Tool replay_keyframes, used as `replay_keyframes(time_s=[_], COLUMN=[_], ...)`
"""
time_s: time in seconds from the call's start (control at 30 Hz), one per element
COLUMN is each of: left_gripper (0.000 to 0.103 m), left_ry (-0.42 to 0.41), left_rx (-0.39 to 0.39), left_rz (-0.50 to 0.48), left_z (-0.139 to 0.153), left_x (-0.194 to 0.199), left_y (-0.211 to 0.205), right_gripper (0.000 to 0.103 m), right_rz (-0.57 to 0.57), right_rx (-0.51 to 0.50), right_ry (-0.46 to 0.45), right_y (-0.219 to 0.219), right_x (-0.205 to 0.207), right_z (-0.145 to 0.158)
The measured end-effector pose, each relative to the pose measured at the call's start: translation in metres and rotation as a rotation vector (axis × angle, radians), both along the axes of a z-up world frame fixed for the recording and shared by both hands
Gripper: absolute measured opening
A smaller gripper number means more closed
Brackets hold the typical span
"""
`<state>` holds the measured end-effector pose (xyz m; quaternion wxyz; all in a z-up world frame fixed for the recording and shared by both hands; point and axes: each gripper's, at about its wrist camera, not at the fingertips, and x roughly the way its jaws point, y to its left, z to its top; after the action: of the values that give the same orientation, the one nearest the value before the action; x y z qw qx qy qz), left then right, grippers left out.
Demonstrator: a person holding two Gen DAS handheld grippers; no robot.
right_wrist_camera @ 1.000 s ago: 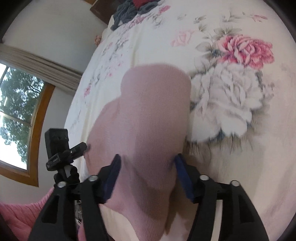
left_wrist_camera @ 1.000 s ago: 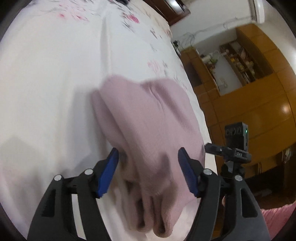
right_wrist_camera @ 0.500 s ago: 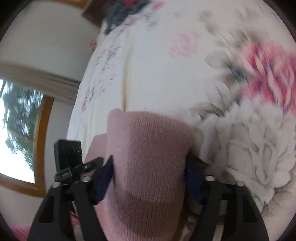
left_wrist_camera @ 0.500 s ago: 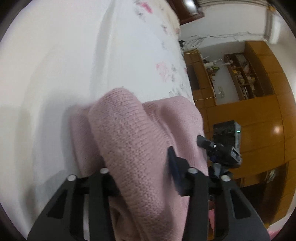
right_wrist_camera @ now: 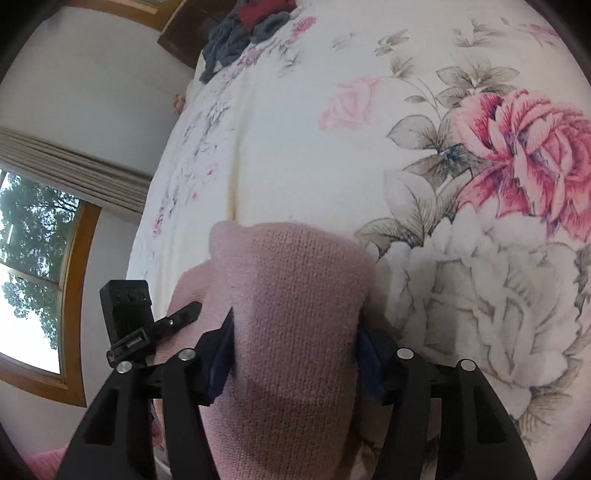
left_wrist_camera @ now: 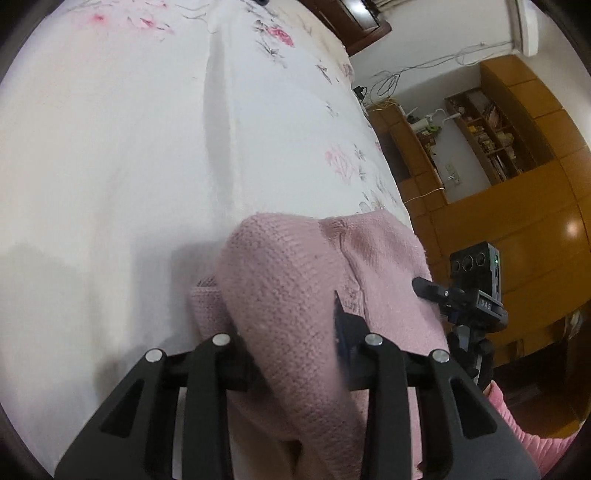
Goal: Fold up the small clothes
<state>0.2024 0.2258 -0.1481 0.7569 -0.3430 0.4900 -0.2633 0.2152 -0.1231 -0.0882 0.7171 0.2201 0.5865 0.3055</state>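
Note:
A pink knitted garment [left_wrist_camera: 295, 291] lies bunched at the near edge of a white floral bedspread [left_wrist_camera: 110, 147]. My left gripper [left_wrist_camera: 291, 332] is shut on a thick fold of it; the knit bulges up between the jaws and hides the left blue pad. In the right wrist view the same pink garment [right_wrist_camera: 295, 306] fills the gap of my right gripper [right_wrist_camera: 295, 343], which is shut on it, with blue pads [right_wrist_camera: 221, 354] pressed against both sides. The other gripper's camera block [right_wrist_camera: 125, 306] shows at the left.
A pile of dark grey and red clothes [right_wrist_camera: 243, 29] lies at the far end of the bed. Wooden cabinets and shelves [left_wrist_camera: 498, 147] stand beyond the bed's right edge. A window [right_wrist_camera: 29, 280] with a wooden frame is on the left wall.
Both grippers went from open around the pink garment to shut on it. The fabric now bulges up between the jaws, gathered toward the bed's near edge.

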Motion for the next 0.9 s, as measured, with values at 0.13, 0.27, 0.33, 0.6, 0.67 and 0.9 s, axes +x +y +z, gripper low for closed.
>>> replay_keyframes(time_s=[0.13, 0.27, 0.33, 0.6, 0.67, 0.9], left_gripper=[0.042, 0.047, 0.049, 0.060, 0.060, 0.013], left_ry=[0.009, 0.015, -0.012, 0.008, 0.041, 0.073], left_rx=[0.077, 0.116, 0.164, 0.152, 0.162, 0.089], left_rz=[0.057, 0.098, 0.080, -0.043, -0.072, -0.103], left_z=[0.021, 0.048, 0.067, 0.081, 0.071, 0.059], left_x=[-0.018, -0.061, -0.092, -0.167, -0.167, -0.154], left_y=[0.011, 0.021, 0.013, -0.040, -0.054, -0.069], right_gripper=[0.069, 0.072, 0.073, 0.073, 0.073, 0.073], right_rz=[-0.007, 0.009, 0.029, 0.049, 0.054, 0.026], right_rx=[-0.031, -0.028, -0.039, -0.061, -0.071, -0.069], right_ry=[0.005, 0.006, 0.012, 0.023, 0.015, 0.037], right_y=[-0.007, -0.020, -0.025, -0.040, -0.038, -0.038], right_x=[-0.011, -0.048, -0.073, -0.155, -0.165, -0.170], right_z=[0.014, 0.029, 0.033, 0.034, 0.033, 0.019])
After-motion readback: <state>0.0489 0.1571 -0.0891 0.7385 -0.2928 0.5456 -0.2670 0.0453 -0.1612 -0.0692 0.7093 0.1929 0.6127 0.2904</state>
